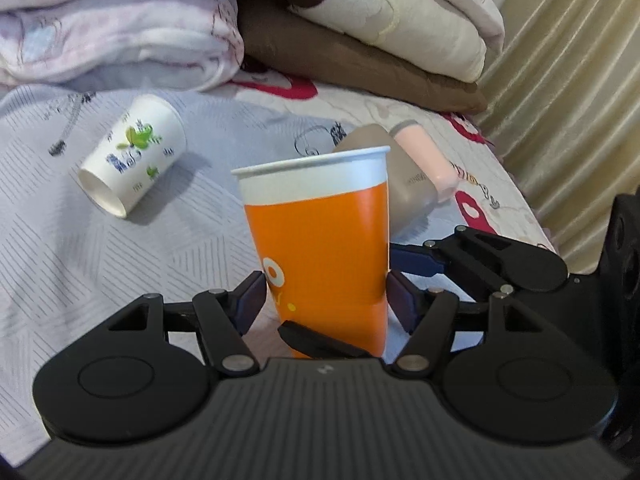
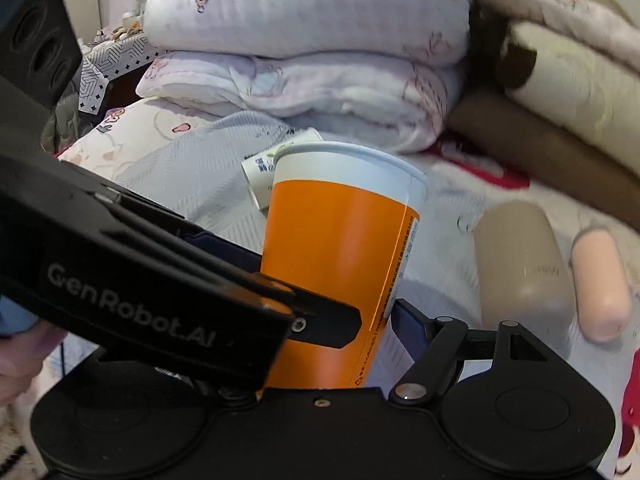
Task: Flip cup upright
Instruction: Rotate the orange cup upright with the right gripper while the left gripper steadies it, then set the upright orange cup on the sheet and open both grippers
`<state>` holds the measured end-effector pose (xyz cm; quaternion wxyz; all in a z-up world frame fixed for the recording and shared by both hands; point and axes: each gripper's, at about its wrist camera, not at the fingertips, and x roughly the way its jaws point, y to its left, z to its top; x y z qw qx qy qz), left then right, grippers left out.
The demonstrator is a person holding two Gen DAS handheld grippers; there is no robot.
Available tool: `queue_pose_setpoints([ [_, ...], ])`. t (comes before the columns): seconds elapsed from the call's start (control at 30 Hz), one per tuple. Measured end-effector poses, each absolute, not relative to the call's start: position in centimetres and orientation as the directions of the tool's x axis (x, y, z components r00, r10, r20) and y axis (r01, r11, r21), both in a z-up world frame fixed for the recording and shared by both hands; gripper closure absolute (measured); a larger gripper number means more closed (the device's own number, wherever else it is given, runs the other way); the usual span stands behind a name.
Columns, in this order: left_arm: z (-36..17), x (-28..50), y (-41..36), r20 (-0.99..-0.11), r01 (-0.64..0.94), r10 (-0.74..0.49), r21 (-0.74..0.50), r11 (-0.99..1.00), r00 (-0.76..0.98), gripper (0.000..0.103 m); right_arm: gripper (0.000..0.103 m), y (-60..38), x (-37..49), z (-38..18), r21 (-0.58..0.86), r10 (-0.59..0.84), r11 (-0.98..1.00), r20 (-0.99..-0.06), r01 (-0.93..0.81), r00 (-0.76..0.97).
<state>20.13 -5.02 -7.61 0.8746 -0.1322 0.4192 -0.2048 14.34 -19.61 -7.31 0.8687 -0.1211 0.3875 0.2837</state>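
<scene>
An orange paper cup (image 1: 320, 248) with a white rim stands nearly upright, mouth up, on the bed; it also shows in the right wrist view (image 2: 340, 264). My left gripper (image 1: 326, 300) has its pads against both sides of the cup's lower half. My right gripper (image 2: 332, 320) also closes on the cup low down, its left finger hidden behind the left gripper's body (image 2: 132, 304). The right gripper's fingers (image 1: 416, 264) show beside the cup in the left wrist view.
A white printed paper cup (image 1: 132, 160) lies on its side to the left. A beige tumbler (image 1: 404, 176) and a pink bottle (image 1: 424, 156) lie to the right. Folded quilts (image 1: 120, 28) are stacked behind. The bed edge and a curtain (image 1: 560, 100) are at right.
</scene>
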Motion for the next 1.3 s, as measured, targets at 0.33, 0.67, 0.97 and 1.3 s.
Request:
queue_pose_setpoints([
  [0.33,-7.0,19.7,-4.4,-0.6,0.287,-0.45,-0.353,0.891,0.661,0.041,0.024,-18.1,13.8,-9.5,-0.171,0.383,0.82,-0.545,-0.546,0.745],
  [0.67,-7.0,20.2,-4.6,-0.543,0.321,-0.476,-0.359,0.877,0.692,0.042,0.024,-17.9,16.1,-9.6,-0.207,0.357,0.842,-0.479,-0.498,0.802],
  [0.97,-7.9,20.5,-4.3,-0.547,0.322,-0.489,-0.376,0.869,0.68,0.042,0.024,-17.3,18.4,-10.6,-0.213,0.322,0.856,-0.493,-0.472,0.808],
  [1.3,-7.7,20.3,-2.9,-0.537,0.271,-0.514,-0.467,0.842,0.669,0.041,0.017,-18.2,19.7,-10.6,-0.148,0.299,0.88,-0.567,-0.452,0.767],
])
